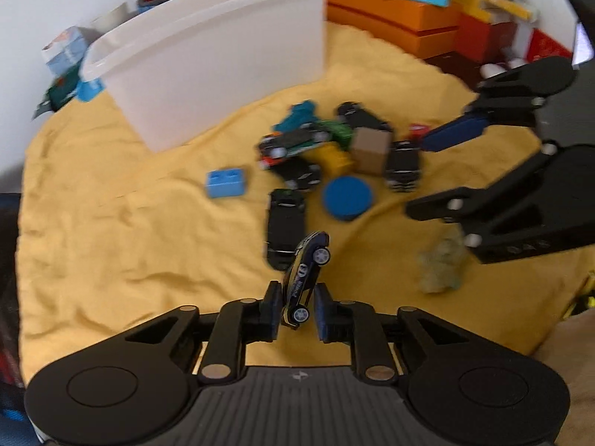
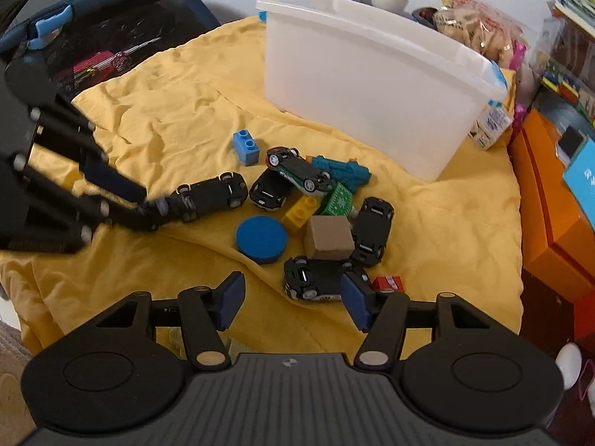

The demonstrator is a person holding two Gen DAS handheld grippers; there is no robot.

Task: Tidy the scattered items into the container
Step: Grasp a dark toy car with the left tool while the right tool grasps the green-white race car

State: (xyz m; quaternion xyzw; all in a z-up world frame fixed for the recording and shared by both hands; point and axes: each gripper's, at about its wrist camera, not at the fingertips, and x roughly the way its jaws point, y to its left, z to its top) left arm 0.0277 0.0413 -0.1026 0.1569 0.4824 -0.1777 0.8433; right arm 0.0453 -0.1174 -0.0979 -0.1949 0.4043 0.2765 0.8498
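The tidy-up looks like it is only just starting. Almost all the toys lie on the yellow blanket, not in the box.

The left gripper is pinching a small dark blue car between its two pads. The car sticks up on its end, with its wheels facing to the side. It looks lifted off the blanket, near the blanket's near edge in the left view. This car needs to go in the box next, I think.

The right gripper has its jaws spread wide and holds nothing. It hangs over a black car at the near side of the pile. A little red toy sits just beside that car.

The white box stands toward the far edge of the blanket. Its wall is milky and only partly see-through, and the camera looks at it from the side. I can see nothing inside it, but I cannot be sure it is empty.

The pile lies in the middle of the blanket, between the box and the grippers. In it are more black cars, a green and black car lying on top, a teal toy, a yellow brick, a green block, a brown cube and a round blue disc. A blue brick sits a bit apart, closer to the box. One long black car lies alone, near the left gripper.

So lots is left to pick up.
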